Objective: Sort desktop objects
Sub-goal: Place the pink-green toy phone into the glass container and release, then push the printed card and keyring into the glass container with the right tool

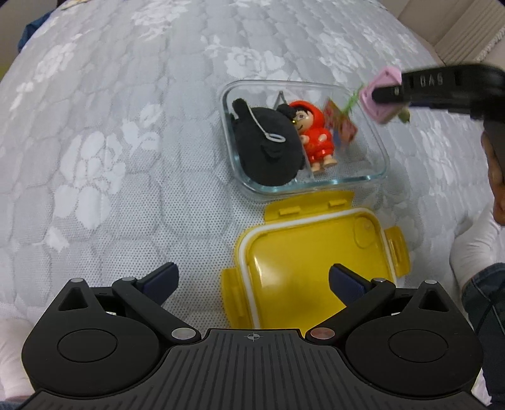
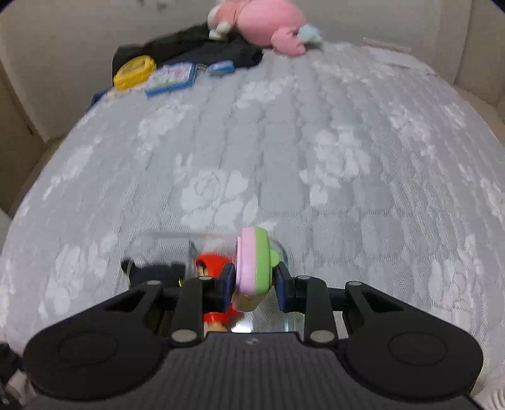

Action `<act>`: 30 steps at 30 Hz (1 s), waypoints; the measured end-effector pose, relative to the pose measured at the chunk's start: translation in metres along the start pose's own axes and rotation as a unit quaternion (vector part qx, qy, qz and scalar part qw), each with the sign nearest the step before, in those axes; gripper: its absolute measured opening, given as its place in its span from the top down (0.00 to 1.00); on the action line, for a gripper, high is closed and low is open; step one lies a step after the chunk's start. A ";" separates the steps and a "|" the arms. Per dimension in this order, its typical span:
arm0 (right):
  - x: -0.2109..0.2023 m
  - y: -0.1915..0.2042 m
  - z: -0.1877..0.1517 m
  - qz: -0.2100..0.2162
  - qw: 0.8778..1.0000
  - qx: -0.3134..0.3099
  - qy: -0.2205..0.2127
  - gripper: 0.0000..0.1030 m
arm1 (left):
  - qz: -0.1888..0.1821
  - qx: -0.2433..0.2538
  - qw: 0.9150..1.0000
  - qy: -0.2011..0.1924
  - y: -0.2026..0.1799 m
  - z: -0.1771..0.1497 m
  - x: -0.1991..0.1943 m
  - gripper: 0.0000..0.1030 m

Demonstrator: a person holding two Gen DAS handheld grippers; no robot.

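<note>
Pads of your right gripper (image 2: pixel 255 279) pinch a pink-and-green toy (image 2: pixel 254 268), held above the glass container (image 1: pixel 377 151). Below it, the container holds a black plush (image 1: pixel 268 145) in one compartment and a red-hooded figure (image 1: pixel 315 132) beside it. Your left gripper (image 1: pixel 252 280) gapes wide, empty, over the yellow lid (image 1: pixel 315 252).

It looked like a home bedroom. A quilted grey bedspread (image 2: pixel 284 151) with white flowers covered a bed, and a pink plush toy (image 2: pixel 268 22) lay on dark clothing (image 2: pixel 205 47) near cream walls.
</note>
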State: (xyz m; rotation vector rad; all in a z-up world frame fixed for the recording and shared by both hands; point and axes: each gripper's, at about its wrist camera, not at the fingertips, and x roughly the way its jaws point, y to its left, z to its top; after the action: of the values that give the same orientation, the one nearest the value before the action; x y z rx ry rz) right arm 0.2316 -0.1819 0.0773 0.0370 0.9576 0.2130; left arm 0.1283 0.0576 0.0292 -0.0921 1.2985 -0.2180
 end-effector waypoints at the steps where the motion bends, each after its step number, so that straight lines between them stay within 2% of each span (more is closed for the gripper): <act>1: -0.002 0.001 0.002 0.005 1.000 0.003 -0.008 0.72 | -0.002 -0.003 1.000 0.002 0.001 0.000 0.001 0.00; 4: -0.004 0.001 0.006 0.009 1.000 0.011 -0.020 0.72 | -0.006 -0.013 1.000 0.009 0.005 -0.001 0.002 0.00; 6: 0.002 0.000 0.006 0.002 1.000 0.011 -0.012 0.72 | -0.006 -0.020 1.000 0.012 0.007 -0.001 0.004 0.00; 12: 0.036 -0.007 -0.009 0.013 0.997 0.028 0.078 0.72 | -0.011 -0.030 0.999 0.028 0.010 -0.002 0.010 0.00; 15: 0.041 -0.008 -0.013 0.019 0.995 0.034 0.093 0.71 | -0.013 -0.034 0.999 0.036 0.010 -0.003 0.013 0.00; 18: 0.040 -0.008 -0.014 0.024 0.994 0.036 0.096 0.65 | -0.014 -0.035 0.998 0.042 0.010 -0.005 0.016 0.00; 19: 0.039 -0.008 -0.014 0.026 0.994 0.036 0.096 0.57 | -0.015 -0.035 0.998 0.044 0.010 -0.005 0.016 0.00; 20: 0.038 -0.007 -0.014 0.027 0.995 0.037 0.094 0.55 | -0.017 -0.035 0.998 0.046 0.010 -0.005 0.017 0.00; 25: 0.025 -0.008 -0.008 0.010 0.998 0.027 0.055 0.62 | -0.017 -0.032 0.998 0.051 0.009 -0.006 0.018 0.00; 28: 0.029 -0.009 -0.009 0.011 0.998 0.021 0.063 0.73 | -0.019 -0.034 0.998 0.056 0.010 -0.008 0.020 0.00; 30: 0.034 -0.008 -0.011 0.018 0.997 0.019 0.079 0.73 | -0.020 -0.035 0.998 0.057 0.010 -0.008 0.020 0.00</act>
State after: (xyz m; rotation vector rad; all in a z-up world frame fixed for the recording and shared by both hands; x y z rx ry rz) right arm 0.2426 -0.1837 0.0421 0.0731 1.1189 0.2345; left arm 0.1264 0.0638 0.0062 -0.1668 1.4192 -0.2151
